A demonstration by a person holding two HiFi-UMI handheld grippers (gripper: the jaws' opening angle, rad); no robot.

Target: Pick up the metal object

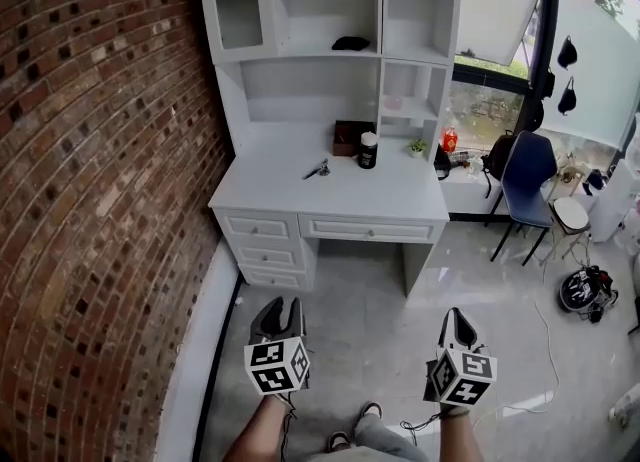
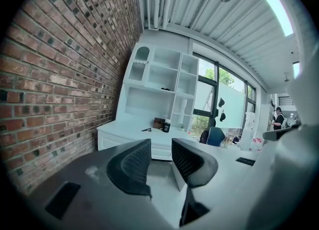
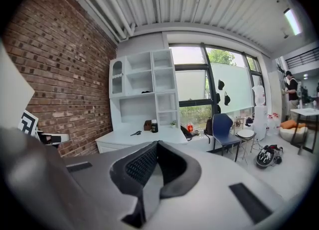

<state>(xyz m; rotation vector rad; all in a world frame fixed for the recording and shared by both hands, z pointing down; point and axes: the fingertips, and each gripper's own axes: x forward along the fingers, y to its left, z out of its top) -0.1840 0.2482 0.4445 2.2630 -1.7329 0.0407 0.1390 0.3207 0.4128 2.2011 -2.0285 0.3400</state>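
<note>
A small metal object (image 1: 317,168) lies on the white desk (image 1: 290,195) near its middle, a few steps ahead of me; it is also small and distant in the left gripper view (image 2: 146,130) and the right gripper view (image 3: 136,133). My left gripper (image 1: 280,312) hangs low over the floor, its jaws parted with nothing between them. My right gripper (image 1: 455,320) is held beside it, jaws together and empty. Both stay far from the desk.
A brick wall (image 1: 90,170) runs along the left. On the desk stand a dark box (image 1: 350,137) and a black jar (image 1: 368,150); white shelves (image 1: 330,10) rise above. A blue chair (image 1: 525,185) and clutter sit right. Grey floor (image 1: 370,330) lies between me and the desk.
</note>
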